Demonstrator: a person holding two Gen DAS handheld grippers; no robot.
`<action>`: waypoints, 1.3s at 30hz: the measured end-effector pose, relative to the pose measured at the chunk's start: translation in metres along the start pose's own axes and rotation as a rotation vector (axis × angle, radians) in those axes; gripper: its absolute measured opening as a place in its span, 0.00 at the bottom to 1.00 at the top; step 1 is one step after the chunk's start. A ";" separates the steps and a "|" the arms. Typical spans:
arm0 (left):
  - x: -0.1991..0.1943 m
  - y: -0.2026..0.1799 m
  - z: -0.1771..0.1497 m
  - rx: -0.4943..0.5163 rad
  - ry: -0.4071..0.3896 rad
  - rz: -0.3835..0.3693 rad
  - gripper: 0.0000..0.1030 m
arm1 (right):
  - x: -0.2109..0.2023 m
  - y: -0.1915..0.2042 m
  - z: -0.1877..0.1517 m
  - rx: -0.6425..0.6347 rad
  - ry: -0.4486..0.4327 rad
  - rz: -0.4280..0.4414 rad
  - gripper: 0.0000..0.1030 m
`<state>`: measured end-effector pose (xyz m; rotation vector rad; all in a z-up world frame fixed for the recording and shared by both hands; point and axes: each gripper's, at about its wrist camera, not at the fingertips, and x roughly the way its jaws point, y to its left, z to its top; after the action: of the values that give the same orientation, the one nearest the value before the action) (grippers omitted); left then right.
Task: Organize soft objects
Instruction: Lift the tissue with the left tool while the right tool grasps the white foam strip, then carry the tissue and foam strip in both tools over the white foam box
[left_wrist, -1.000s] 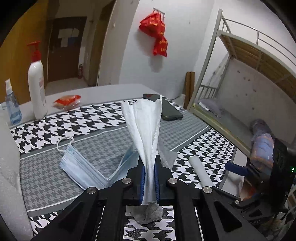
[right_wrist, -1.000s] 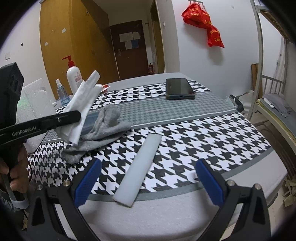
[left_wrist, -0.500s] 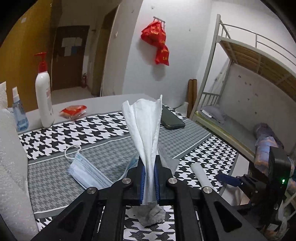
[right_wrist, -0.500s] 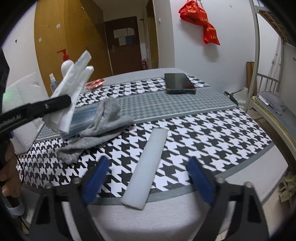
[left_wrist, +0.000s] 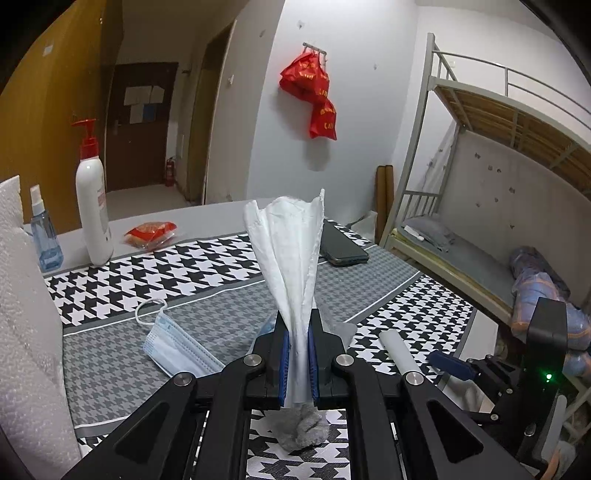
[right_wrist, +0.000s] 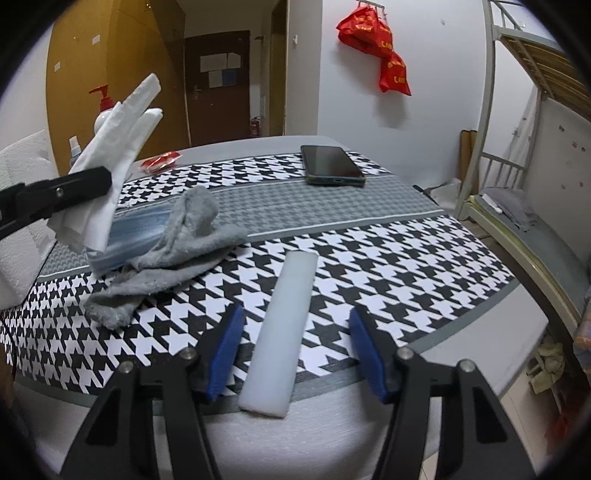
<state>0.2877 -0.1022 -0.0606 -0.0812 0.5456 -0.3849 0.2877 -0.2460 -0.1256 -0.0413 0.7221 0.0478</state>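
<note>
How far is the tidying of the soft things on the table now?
Nothing looks sorted yet. In hand: the left gripper is shut on a white tissue, held above the table. The right gripper is open around the white foam strip. Left: the grey cloth and the face masks lie loose.

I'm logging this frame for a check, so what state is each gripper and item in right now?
left gripper: shut on white tissue, held off the table.
right gripper: open, straddling white foam bar.
white foam bar: lying flat.
grey cloth: crumpled.
face mask: lying flat.
phone: screen dark.
</note>
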 end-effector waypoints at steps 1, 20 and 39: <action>0.000 0.000 0.000 0.000 -0.003 0.001 0.09 | 0.000 0.000 0.000 0.006 0.000 -0.004 0.61; -0.011 -0.003 0.002 0.000 -0.046 -0.008 0.09 | 0.001 -0.002 0.008 0.094 0.038 0.023 0.22; -0.036 -0.011 0.011 0.057 -0.114 0.016 0.09 | -0.036 -0.011 0.031 0.119 -0.052 0.132 0.20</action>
<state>0.2615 -0.0991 -0.0319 -0.0431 0.4226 -0.3772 0.2814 -0.2568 -0.0781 0.1215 0.6741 0.1317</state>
